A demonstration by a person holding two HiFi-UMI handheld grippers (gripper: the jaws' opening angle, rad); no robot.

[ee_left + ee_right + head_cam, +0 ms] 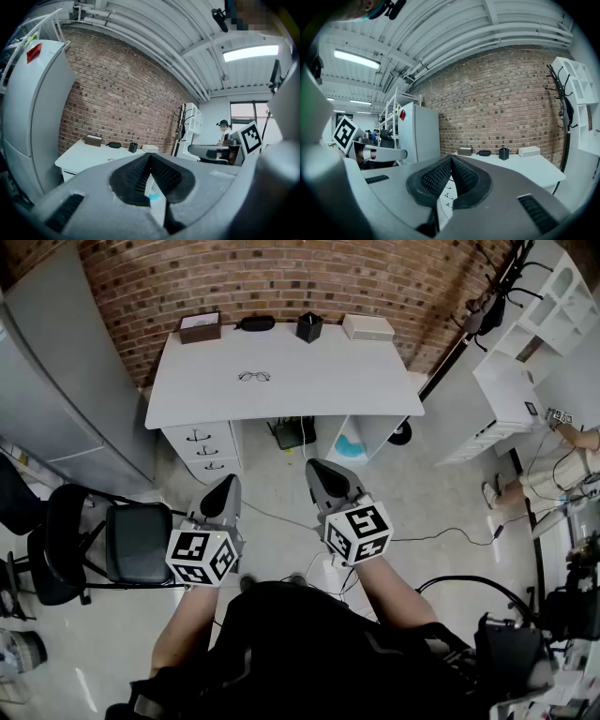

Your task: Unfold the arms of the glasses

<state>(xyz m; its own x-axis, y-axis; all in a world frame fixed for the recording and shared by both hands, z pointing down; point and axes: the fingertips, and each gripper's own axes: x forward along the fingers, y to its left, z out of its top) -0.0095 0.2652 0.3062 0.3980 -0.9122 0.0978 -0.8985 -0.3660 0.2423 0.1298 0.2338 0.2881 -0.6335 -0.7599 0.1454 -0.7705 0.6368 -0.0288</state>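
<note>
- Distance is the first trouble: the thin dark wire glasses [254, 377] lie on the flat white desk [319, 390], a bit left of its middle. Both tools are held well apart from them, back over the floor.
- The grey left gripper [227, 484] and the grey right gripper [319, 467] both have their jaws pressed together with nothing between them. If they reach the glasses like that, I think they would only poke them and push them along.
- The glasses look very light and thin. A push from one side could make them slide over the smooth top, maybe toward the edge.
- From here they are too small for me to tell how the arms lie. A wrong guess could mean pulling an arm the wrong way and bending it.
- Squeezing too hard on the frame or on a lens could bend or scratch it. I think one tool should hold the front softly while the other swings an arm out.
- On the way there, the black padded chair [136, 542] stands near the left gripper. A bump against it could jolt that tool and spoil its aim.
</note>
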